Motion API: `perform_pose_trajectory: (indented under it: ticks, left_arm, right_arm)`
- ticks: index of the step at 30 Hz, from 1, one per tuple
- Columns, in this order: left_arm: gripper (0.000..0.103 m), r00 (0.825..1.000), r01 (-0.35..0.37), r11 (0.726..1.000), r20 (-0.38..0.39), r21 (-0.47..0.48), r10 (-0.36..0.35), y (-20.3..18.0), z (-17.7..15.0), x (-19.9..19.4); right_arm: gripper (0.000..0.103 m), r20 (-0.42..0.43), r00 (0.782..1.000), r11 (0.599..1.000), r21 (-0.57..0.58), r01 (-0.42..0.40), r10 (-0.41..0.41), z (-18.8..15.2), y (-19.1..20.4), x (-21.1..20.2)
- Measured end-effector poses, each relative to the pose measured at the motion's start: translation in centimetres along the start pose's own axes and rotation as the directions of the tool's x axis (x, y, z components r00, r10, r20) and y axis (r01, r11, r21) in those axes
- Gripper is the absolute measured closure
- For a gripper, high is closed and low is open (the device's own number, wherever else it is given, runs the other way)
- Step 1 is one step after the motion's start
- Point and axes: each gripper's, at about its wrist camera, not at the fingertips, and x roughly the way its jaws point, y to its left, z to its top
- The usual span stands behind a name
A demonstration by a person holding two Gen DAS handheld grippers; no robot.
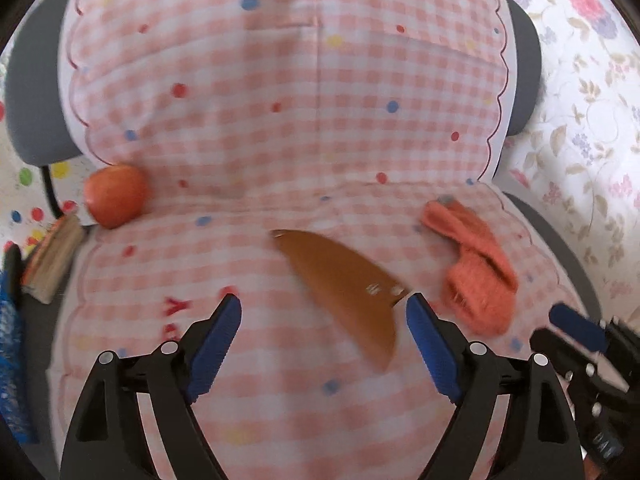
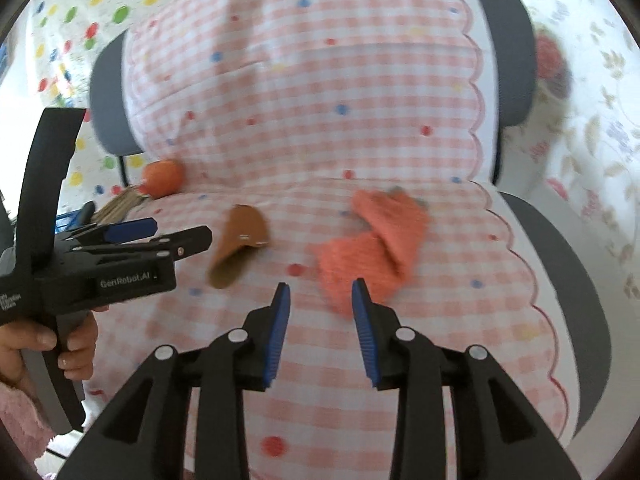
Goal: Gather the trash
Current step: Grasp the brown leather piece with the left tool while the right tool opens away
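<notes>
**Observer:** What does the left wrist camera give you?

**Operator:** My left tool (image 1: 323, 307) stands wide open with nothing in it. Just ahead, on the checked seat cushion (image 1: 280, 420) of the chair, lies a flat brown curved scrap (image 1: 340, 284); its near end sits close beside my right-hand pad (image 1: 430, 348), not touching as far as I can tell. It looks thin and light, perhaps card or leather, and I can't tell which. Lying flat, it gives me little to pinch, so I'd go for the pointed near end or an edge that lifts. Further right is a crumpled orange sock (image 1: 478, 272), and at the left, where seat meets backrest, a round orange fruit (image 1: 116, 195).

**Observer:** And the right wrist camera?

**Operator:** My right tool (image 2: 320, 290) is partly open and empty. The orange sock (image 2: 372, 256) lies just beyond the tips, folded over itself. I judge it soft, light and not slippery, so any raised fold will do; the hump nearest me is easiest. The brown scrap (image 2: 240, 240) shows curled here, so it bends. The left tool (image 2: 176, 236) comes in from the side, held by a hand (image 2: 48, 344).

**Observer:** The fruit?

**Operator:** The fruit (image 2: 164, 176) is firm and round, so it may roll.
</notes>
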Motion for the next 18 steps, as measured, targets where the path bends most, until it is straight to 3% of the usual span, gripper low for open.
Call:
perform_pose_trajectory:
  ticks: [6,11,14,18]
  left_arm:
    - [0.017,0.997,-0.039,0.994,-0.073,-0.1,0.032,-0.9,2.7,4.1]
    - [0.017,0.981,-0.128,0.991,-0.148,-0.032,0.121,-2.4,3.0,7.1]
    - [0.017,0.982,-0.112,0.994,-0.156,-0.015,0.108,-2.3,2.1,7.2]
    - [0.029,0.985,-0.095,0.995,-0.142,0.001,0.094,-2.0,1.0,6.1]
  right_arm:
    - [0.069,0.021,0.999,0.999,0.042,0.028,-0.029,0.2,-3.0,-0.1]
    - [0.069,0.024,0.999,0.998,0.057,0.03,-0.031,0.2,-4.1,0.0]
    - [0.068,0.025,0.999,0.998,0.062,0.027,-0.029,0.2,-4.4,0.2]
    - [0.068,0.024,0.999,0.997,0.069,0.022,-0.023,0.2,-4.5,0.4]
